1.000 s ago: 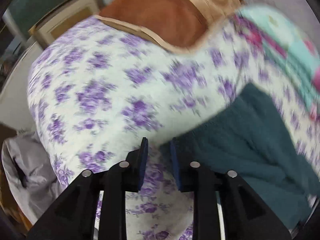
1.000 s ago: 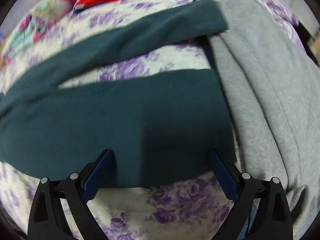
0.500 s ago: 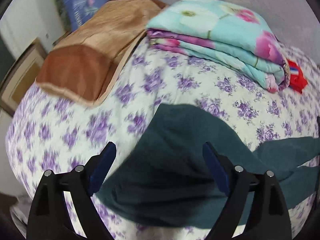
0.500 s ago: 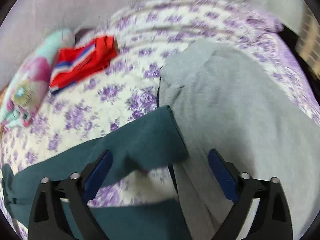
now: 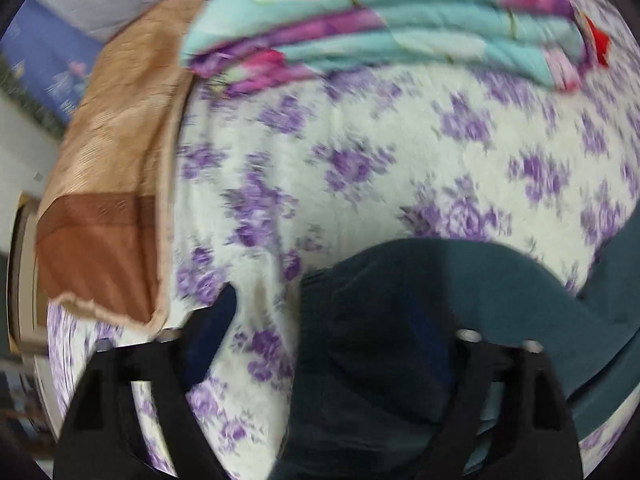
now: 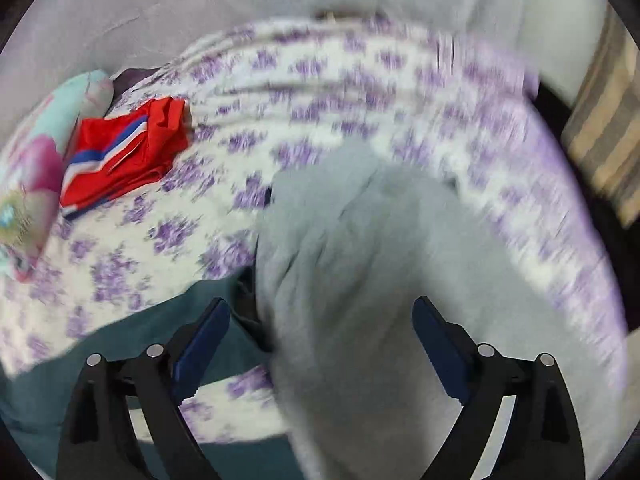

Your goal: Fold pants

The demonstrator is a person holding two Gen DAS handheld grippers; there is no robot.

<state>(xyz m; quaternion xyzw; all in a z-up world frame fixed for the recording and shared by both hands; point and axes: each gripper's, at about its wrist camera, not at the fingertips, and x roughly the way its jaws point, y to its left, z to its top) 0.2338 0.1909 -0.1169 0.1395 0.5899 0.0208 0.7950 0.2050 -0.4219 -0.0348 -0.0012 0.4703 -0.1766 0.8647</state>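
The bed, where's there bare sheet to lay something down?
Bare floral sheet lies between the brown pillow, the folded quilt and the teal pants. A second patch runs from the red garment toward the wall, above the grey garment. Near both claws it is crowded with clothes.

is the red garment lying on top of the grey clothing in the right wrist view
No, the red garment lies on the floral bedsheet beside the folded quilt, well apart from the grey clothing.
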